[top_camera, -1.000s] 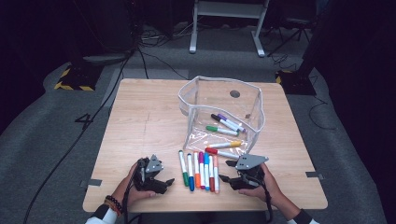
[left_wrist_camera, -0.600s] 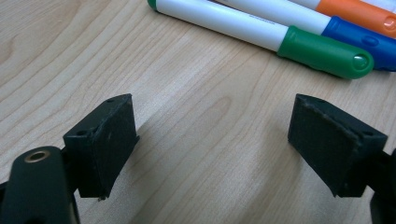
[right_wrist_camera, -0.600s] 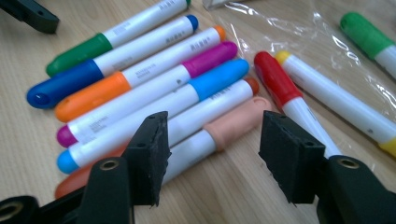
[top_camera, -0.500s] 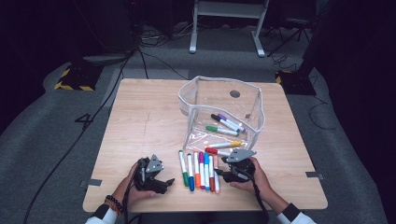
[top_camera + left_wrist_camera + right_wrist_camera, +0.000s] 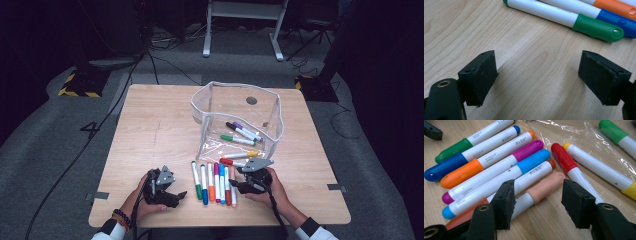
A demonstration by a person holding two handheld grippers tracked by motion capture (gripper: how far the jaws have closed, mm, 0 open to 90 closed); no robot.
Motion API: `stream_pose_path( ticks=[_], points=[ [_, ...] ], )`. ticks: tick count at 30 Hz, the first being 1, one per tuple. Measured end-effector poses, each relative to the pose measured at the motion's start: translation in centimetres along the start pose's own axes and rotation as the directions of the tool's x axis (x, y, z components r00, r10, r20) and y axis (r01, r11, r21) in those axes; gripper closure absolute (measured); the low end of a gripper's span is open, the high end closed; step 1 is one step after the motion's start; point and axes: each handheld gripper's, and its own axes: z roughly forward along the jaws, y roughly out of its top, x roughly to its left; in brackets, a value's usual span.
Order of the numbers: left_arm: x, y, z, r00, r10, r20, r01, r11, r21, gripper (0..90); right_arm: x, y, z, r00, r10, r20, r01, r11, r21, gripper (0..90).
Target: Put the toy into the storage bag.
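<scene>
On table, markers [image 5: 506, 157], print unreadable

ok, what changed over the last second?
The right gripper moved left, in toward the row of markers, and its jaws have just been opening; they now straddle the peach-capped marker without pressing it. Nothing taken or let go. The left gripper stayed put, jaws open over bare table. The markers and the clear pouch lie as before.

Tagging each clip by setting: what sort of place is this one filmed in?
Probably a lab or studio set up for recording, not a home: a lone wooden table on grey carpet, cables trailing over the floor, hazard-striped tape beside dark equipment, and a metal stand behind.
</scene>
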Motion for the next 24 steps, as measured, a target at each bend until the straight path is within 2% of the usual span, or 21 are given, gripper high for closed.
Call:
stream_pose_path(
  ticks=[5,8,9,10,12,14,24],
  points=[
    [0.0,0.0,0.0,1.0000,0.000,0.000,0.000,1.0000,0.000,15.7,0.0,-0.3,0.6,0.9999,-0.002,0.015,0.001,0.999,0.037,51.8],
    [0.0,0.0,0.0,1.0000,0.001,0.000,-0.001,1.0000,0.001,15.6,-0.6,-0.7,0.3,0.9995,0.022,0.022,-0.023,0.999,0.045,59.8],
    [0.0,0.0,0.0,1.0000,0.001,0.000,-0.001,1.0000,0.001,15.6,-0.6,-0.7,0.3,0.9995,0.022,0.022,-0.023,0.999,0.045,59.8],
    [0.0,0.0,0.0,1.0000,0.003,0.000,-0.003,1.0000,0.000,15.7,-1.1,-1.1,-0.1,0.9990,0.042,0.017,-0.043,0.998,0.047,65.5],
    [0.0,0.0,0.0,1.0000,0.003,-0.002,-0.003,1.0000,0.000,15.7,-1.5,-1.4,-0.4,0.9991,0.040,0.012,-0.040,0.998,0.048,71.9],
    [0.0,0.0,0.0,1.0000,0.004,-0.002,-0.004,1.0000,-0.001,15.7,-1.8,-1.7,-0.8,0.9988,0.048,-0.008,-0.048,0.998,0.047,73.9],
    [0.0,0.0,0.0,1.0000,0.004,-0.002,-0.004,1.0000,-0.001,15.7,-2.6,-4.1,-3.6,0.9975,-0.031,-0.064,0.037,0.996,0.081,74.6]
  ],
)
